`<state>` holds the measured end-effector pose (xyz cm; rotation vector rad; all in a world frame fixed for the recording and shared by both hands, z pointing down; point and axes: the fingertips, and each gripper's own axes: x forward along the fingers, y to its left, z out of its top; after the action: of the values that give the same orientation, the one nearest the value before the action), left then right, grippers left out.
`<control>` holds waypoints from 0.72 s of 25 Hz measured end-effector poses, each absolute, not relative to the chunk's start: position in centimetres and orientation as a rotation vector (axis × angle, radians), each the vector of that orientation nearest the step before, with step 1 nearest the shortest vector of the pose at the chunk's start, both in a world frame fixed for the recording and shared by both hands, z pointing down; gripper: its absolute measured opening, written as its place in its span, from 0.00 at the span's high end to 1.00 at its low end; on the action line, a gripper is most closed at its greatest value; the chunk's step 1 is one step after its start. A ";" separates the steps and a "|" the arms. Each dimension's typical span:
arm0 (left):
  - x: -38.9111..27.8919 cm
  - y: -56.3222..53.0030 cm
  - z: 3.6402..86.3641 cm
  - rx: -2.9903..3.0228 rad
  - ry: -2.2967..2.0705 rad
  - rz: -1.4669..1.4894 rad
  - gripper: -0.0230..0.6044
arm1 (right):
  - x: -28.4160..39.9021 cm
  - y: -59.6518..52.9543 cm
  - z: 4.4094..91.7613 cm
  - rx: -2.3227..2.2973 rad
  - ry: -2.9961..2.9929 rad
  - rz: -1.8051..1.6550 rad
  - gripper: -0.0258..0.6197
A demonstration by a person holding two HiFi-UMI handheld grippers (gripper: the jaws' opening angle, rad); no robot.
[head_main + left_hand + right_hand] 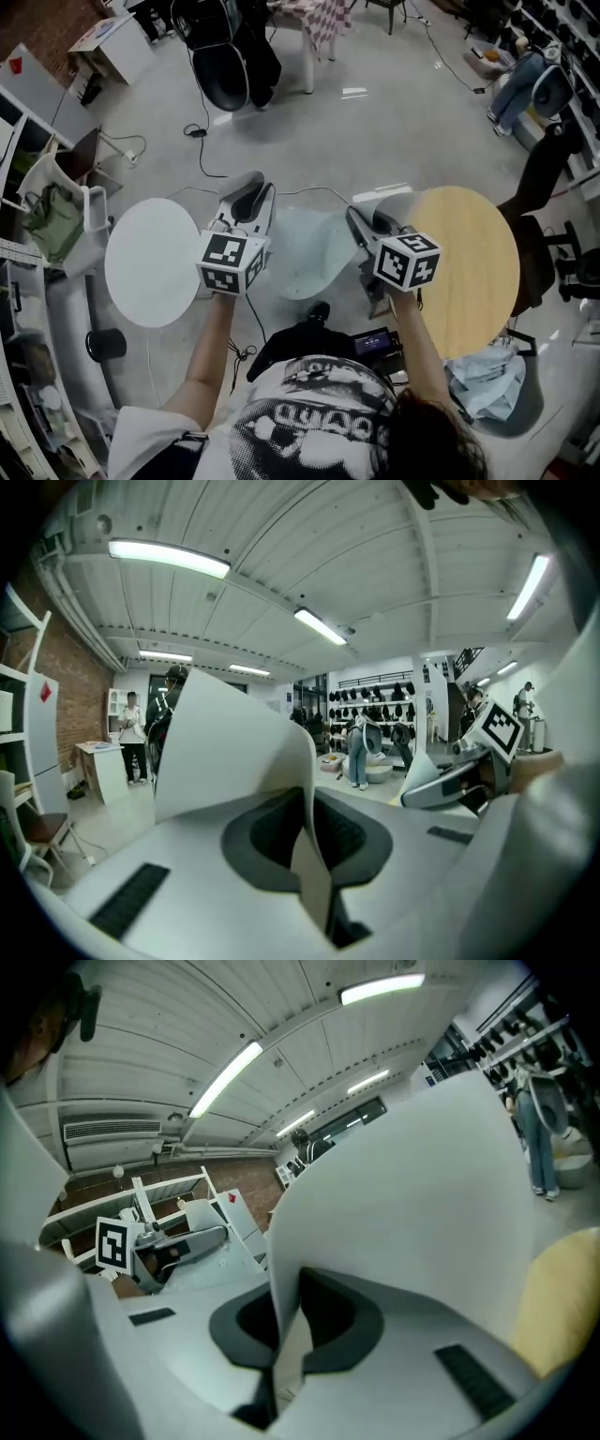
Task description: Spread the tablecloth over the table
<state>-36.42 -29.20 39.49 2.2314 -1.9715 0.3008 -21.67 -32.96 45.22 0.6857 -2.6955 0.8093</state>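
Note:
The pale tablecloth [310, 249] hangs slack between my two grippers, above the floor. My left gripper [247, 202] is shut on one edge of it; in the left gripper view the cloth [234, 747] curls up out of the closed jaws [314, 860]. My right gripper [362, 223] is shut on the other edge, and in the right gripper view the cloth [412, 1204] rises from its jaws [286, 1340] and fills the right half. The round wooden table [473, 281] stands just right of the right gripper, bare. Each gripper shows in the other's view: right gripper [459, 775], left gripper [178, 1246].
A round white table [150, 262] stands left of the left gripper. A black chair [544, 234] is beyond the wooden table and a crumpled bluish cloth [487, 375] lies near it. A white chair [66, 211], shelving, cables [199, 131] and a black seat [230, 61] surround the floor.

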 end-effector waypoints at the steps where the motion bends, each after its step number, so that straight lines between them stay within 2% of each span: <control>1: -36.7 -30.7 38.7 2.249 -1.973 0.267 0.94 | -21.6 -34.7 44.6 0.709 -2.704 0.796 0.95; 8: -35.0 -39.9 34.1 2.365 -1.931 0.043 0.94 | -16.8 -45.7 39.4 0.946 -2.735 0.665 0.95; 18: -23.0 -48.0 34.5 2.479 -1.733 0.013 0.94 | -3.3 -55.4 35.8 1.192 -2.698 0.544 0.95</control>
<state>-23.04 -47.96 34.48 2.4786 -1.7333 0.0131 -3.34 -55.40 35.85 1.1920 -2.6977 0.5437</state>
